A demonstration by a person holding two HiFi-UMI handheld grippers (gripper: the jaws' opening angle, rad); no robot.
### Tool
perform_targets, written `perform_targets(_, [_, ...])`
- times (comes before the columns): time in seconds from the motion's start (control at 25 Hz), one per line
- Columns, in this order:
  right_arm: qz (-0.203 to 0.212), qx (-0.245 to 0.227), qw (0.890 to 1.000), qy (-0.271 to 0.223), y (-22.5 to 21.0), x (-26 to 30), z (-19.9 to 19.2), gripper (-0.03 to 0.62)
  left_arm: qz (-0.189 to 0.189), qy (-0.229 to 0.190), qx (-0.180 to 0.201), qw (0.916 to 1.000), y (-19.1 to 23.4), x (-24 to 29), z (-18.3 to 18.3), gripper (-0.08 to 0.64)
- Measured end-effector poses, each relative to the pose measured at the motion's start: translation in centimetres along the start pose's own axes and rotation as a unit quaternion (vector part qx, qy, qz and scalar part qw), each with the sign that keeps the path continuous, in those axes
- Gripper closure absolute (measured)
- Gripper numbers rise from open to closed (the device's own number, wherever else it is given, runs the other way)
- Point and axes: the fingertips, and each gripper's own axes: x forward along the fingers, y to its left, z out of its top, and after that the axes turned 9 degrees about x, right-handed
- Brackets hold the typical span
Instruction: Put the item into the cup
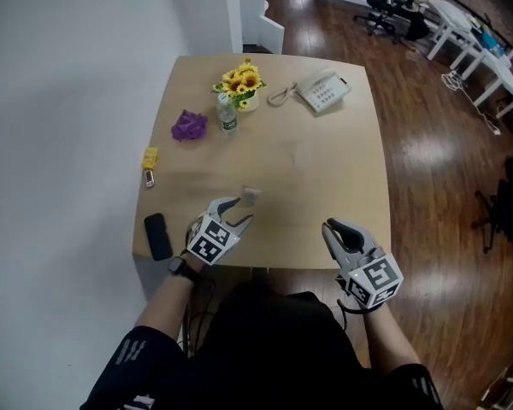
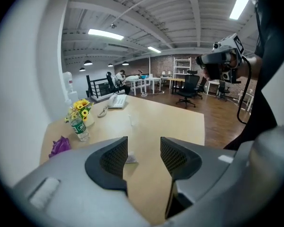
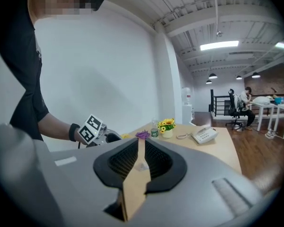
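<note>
Head view: small pale item (image 1: pixel 250 195) just ahead of our spread, empty left gripper (image 1: pixel 242 211) — right gripper (image 1: pixel 332 225), pressed shut, farther.

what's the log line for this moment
left gripper open, near small pale item on table | right gripper shut, empty

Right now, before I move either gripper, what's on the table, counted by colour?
Yellow: 2 (flowers, tag)
Purple: 1 (bundle)
Black: 1 (slab)
White: 1 (telephone)
Clear or pale: 3 (bottle, faint cup, small item)
Total: 8
</note>
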Motion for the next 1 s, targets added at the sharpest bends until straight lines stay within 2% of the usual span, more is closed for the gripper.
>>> perform_targets(0.12, [-0.013, 0.027, 0.999, 0.013, -1.6, 2.8, -0.6, 0.540, -0.022, 0.050, 0.044, 0.9975, 2.3, 3.7, -1.8, 0.347])
perform_targets(0.32, [-0.008, 0.022, 0.999, 0.040, -3.0, 5.9, -1.3, 0.540, -0.056, 0.114, 0.096, 0.9873, 4.0, 9.2, -5.2, 0.348])
perform_targets(0.56, [0.015, 0.028, 0.998, 0.061, -4.1, 7.9, -2.0, 0.540, -0.092, 0.181, 0.078, 0.9761, 4.0, 13.9, -9.9, 0.348])
perform_targets(0.68, [0.027, 0.028, 0.997, 0.068, -4.4, 8.4, -2.3, 0.540, -0.095, 0.204, 0.074, 0.9716, 4.0, 14.9, -11.3, 0.348])
perform_targets(0.84, [0.034, 0.035, 0.996, 0.075, -4.7, 8.8, -2.5, 0.540, -0.087, 0.198, 0.061, 0.9743, 4.2, 15.3, -11.2, 0.444])
perform_targets(1.0, [0.038, 0.038, 0.996, 0.078, -5.3, 8.9, -2.7, 0.540, -0.085, 0.190, 0.068, 0.9758, 4.0, 15.2, -10.4, 0.553])
